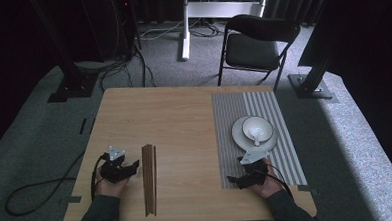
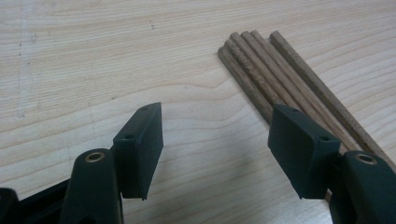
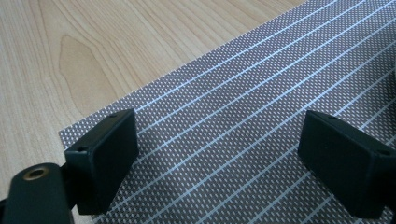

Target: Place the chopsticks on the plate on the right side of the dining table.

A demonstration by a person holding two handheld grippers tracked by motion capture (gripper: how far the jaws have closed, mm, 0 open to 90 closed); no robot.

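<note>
The bundle of wooden chopsticks [image 1: 149,178] lay on the bare wood of the table [image 1: 179,116], running from the near edge away from me, left of the middle. In the left gripper view I counted about four sticks [image 2: 280,79] side by side, their ends fanned slightly, and the nearer stretch passed behind one of the black jaws. I had the left gripper [image 1: 135,168] just beside the bundle on its left side, low over the tabletop, its jaws spread wide with nothing between them except bare wood. The left hand [image 1: 109,187] gripped it from behind, the forearm coming in at the near edge and the gripper angled toward the sticks, its cable looping off the table's left side. Well apart from that, the right gripper [image 1: 235,181] sat over the near left corner of the striped grey placemat [image 1: 285,136], pointing leftward, the right hand [image 1: 268,185] wrapped around it. In the right gripper view its jaws stood wide apart and empty above the woven mat [image 3: 243,107]. Farther along the mat a white bowl [image 1: 257,129] with a white spoon [image 1: 256,135] in it rested on a white plate [image 1: 239,136], near the right gripper but not touching it.
</note>
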